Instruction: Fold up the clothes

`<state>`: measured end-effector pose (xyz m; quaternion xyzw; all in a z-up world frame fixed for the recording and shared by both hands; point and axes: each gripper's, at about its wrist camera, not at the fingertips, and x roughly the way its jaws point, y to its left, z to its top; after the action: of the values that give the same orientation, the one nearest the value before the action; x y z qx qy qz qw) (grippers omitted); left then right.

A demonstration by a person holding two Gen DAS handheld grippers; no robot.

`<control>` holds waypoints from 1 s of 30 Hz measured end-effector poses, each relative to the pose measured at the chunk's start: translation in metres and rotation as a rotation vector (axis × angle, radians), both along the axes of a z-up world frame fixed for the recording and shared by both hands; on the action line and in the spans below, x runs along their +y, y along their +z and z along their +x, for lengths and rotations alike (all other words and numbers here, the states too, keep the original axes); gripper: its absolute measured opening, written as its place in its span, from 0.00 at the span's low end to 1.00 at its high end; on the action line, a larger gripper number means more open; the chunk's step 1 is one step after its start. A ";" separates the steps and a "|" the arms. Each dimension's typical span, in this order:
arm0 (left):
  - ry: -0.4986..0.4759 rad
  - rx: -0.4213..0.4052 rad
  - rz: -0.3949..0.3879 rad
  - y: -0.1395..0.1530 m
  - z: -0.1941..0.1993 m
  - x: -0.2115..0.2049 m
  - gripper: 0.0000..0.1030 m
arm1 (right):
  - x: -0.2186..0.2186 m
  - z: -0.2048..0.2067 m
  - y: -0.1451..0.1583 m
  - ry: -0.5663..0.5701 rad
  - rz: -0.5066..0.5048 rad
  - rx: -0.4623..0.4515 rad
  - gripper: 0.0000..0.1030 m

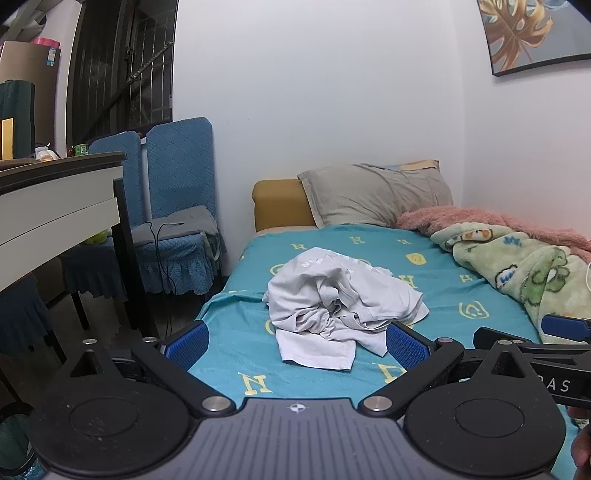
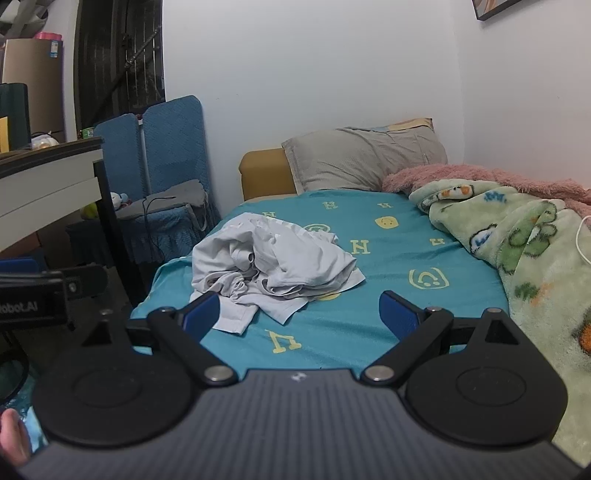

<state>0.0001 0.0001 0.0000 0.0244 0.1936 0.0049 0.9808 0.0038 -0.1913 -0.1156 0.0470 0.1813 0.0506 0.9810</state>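
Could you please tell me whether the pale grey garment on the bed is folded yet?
Not folded: the pale grey cotton garment lies crumpled in a heap on the teal printed bedsheet.

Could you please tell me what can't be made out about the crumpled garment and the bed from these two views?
- Grey garment: both views, bunched folds hide its type and sleeves.
- Its near hem: right wrist view, left finger covers part.
- Bed: near edge hidden by gripper bodies.
- Wall picture: cut off by frame edge.

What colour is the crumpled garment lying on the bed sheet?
Pale grey, nearly white. The crumpled garment shows best in the left wrist view.
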 end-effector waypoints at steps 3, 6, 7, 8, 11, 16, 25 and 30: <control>-0.002 0.002 -0.001 0.000 0.001 0.001 1.00 | 0.000 -0.001 0.001 -0.001 -0.005 -0.001 0.92; -0.002 0.002 0.002 0.001 0.003 0.002 1.00 | 0.000 -0.002 0.002 -0.002 -0.010 -0.002 0.92; -0.001 0.001 0.002 0.002 0.003 0.004 1.00 | 0.000 -0.003 0.002 -0.003 -0.012 -0.003 0.92; 0.001 0.000 -0.001 0.002 0.001 0.007 1.00 | 0.000 -0.003 0.002 -0.003 -0.013 -0.003 0.92; 0.000 -0.008 0.011 0.002 -0.004 0.008 1.00 | 0.001 -0.004 0.003 -0.005 -0.018 -0.005 0.92; 0.003 -0.002 0.056 -0.004 -0.003 -0.006 1.00 | 0.003 -0.008 0.003 -0.010 -0.021 -0.016 0.92; 0.002 0.001 0.063 -0.003 -0.005 -0.006 1.00 | 0.001 -0.009 0.005 -0.012 -0.011 -0.022 0.92; -0.019 -0.008 0.057 -0.003 -0.005 -0.005 1.00 | 0.000 -0.009 0.006 -0.011 -0.004 -0.023 0.92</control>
<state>-0.0052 -0.0052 -0.0028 0.0543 0.1895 0.0012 0.9804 -0.0050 -0.1913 -0.1100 0.0455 0.1697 0.0455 0.9834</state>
